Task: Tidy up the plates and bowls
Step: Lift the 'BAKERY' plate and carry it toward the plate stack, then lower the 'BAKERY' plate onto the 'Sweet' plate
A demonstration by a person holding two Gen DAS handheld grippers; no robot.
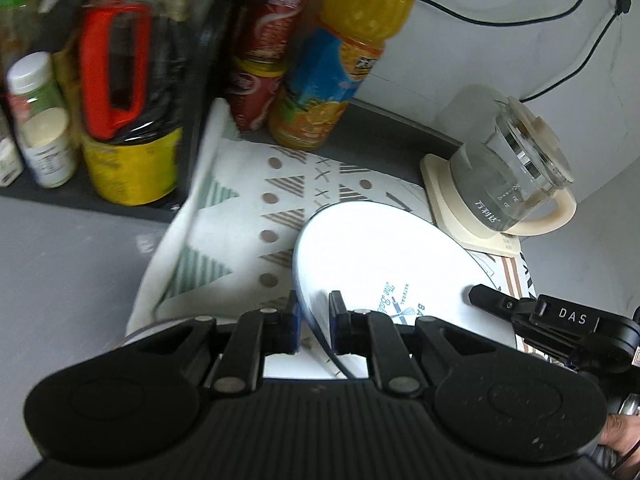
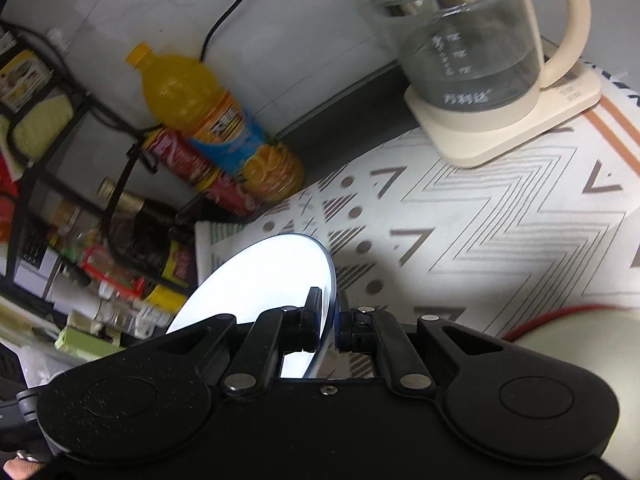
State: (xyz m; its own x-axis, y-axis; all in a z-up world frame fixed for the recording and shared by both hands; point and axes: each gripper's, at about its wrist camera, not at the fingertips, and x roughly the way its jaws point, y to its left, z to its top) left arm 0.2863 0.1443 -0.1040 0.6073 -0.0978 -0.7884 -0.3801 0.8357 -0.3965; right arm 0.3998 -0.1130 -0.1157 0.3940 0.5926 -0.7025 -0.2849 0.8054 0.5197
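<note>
A white plate (image 1: 384,264) with a thin blue rim and blue lettering is held tilted above the patterned cloth (image 1: 248,216). My left gripper (image 1: 314,320) is shut on its near rim. My right gripper (image 2: 330,316) is shut on the opposite rim; the plate shows bright white in the right wrist view (image 2: 260,280). The right gripper's fingertip also shows in the left wrist view (image 1: 496,300) on the plate's right edge. A white bowl with a red rim (image 2: 580,344) sits at the lower right of the right wrist view, partly hidden.
A glass kettle (image 1: 516,176) on a cream base stands on the cloth at the back right. An orange juice bottle (image 1: 340,52) and stacked red cans (image 1: 264,52) stand by the wall. A black rack (image 1: 120,100) holds condiment bottles at the left. Cables hang on the wall.
</note>
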